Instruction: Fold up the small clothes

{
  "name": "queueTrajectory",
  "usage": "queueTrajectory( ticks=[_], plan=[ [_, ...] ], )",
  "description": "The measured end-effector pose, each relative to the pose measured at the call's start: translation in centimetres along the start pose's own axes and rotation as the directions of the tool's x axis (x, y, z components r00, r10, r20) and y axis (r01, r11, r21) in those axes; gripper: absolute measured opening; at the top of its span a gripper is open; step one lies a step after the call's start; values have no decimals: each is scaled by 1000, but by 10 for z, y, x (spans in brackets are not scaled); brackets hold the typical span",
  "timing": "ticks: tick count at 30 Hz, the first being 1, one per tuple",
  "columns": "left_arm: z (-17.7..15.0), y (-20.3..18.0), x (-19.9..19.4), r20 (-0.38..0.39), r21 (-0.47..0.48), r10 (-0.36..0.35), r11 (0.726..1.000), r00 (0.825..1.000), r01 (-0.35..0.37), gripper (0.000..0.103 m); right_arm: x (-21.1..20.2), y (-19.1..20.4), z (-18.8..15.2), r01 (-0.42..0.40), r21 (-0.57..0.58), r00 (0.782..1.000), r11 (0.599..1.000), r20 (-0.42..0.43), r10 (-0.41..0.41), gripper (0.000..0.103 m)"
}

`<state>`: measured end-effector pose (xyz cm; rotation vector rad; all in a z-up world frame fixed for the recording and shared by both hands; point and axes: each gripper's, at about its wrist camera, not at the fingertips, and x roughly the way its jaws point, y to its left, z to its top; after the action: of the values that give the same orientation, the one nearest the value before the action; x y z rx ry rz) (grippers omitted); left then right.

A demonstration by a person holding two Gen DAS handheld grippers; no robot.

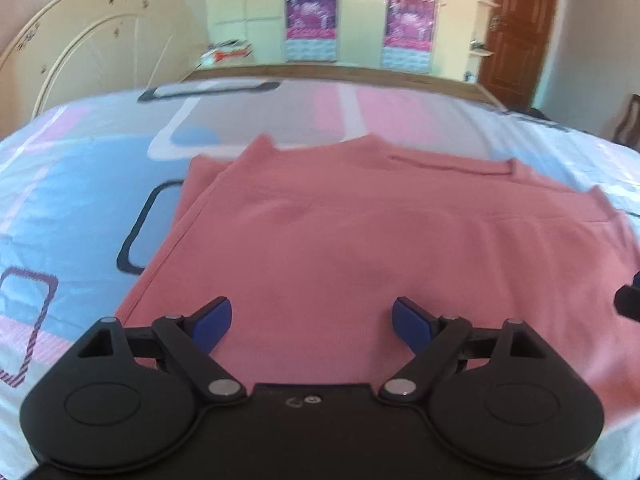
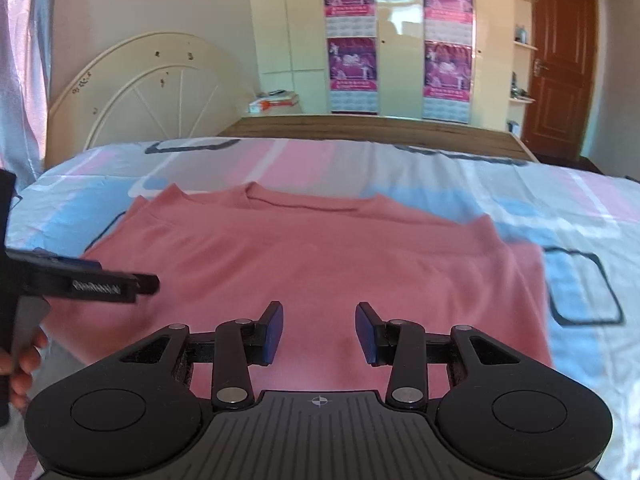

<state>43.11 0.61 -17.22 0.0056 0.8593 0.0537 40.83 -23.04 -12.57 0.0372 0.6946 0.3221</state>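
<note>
Both black, blue-padded grippers hover over the folded pink knit shirt (image 2: 320, 256): left gripper (image 1: 312, 326) spread wide, right gripper (image 2: 319, 334) partly parted, nothing between either's jaws.

White lettering ran along the left claw (image 2: 86, 276), too blurred to read; the wardrobe posters (image 2: 352, 64) bore illegible print.

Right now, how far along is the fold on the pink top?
Done: the pink top lies on the bedsheet with both sides folded in, layered edges showing at its left. In hand: nothing. The left gripper is open wide, the right gripper open too, and both sit over the near hem with no cloth between the pads. Left: probably the last fold, near hem toward the neckline.
</note>
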Motion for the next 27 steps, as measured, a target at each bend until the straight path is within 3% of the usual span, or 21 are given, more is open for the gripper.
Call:
queueTrajectory(
  ticks=[3, 6, 9, 17, 22, 27],
  plan=[
    [-3, 10, 8, -11, -43, -5, 999, 1000, 4, 97, 19, 8, 5, -17, 0, 1000, 1000, -10, 17, 40],
    [-4, 12, 8, -9, -35, -10, 999, 1000, 10, 99, 36, 15, 3, -26, 4, 999, 1000, -30, 26, 40],
    [-4, 14, 8, -13, -31, -23, 999, 1000, 22, 100, 57, 20, -8, 7, -13, 996, 1000, -86, -8, 40],
    [-3, 30, -6, -54, -59, -83, 995, 995, 80, 94, 58, 27, -15, 47, -14, 995, 999, -87, -48, 42],
    [-23, 64, -32, -87, -224, -193, 960, 977, 170, 93, 46, 30, -9, 55, 43, 997, 998, -63, -52, 43],
    [-58, 94, -46, -130, -391, -275, 897, 953, 205, 92, 45, 40, -2, 44, 39, 998, 998, -50, -42, 44]
  ],
)
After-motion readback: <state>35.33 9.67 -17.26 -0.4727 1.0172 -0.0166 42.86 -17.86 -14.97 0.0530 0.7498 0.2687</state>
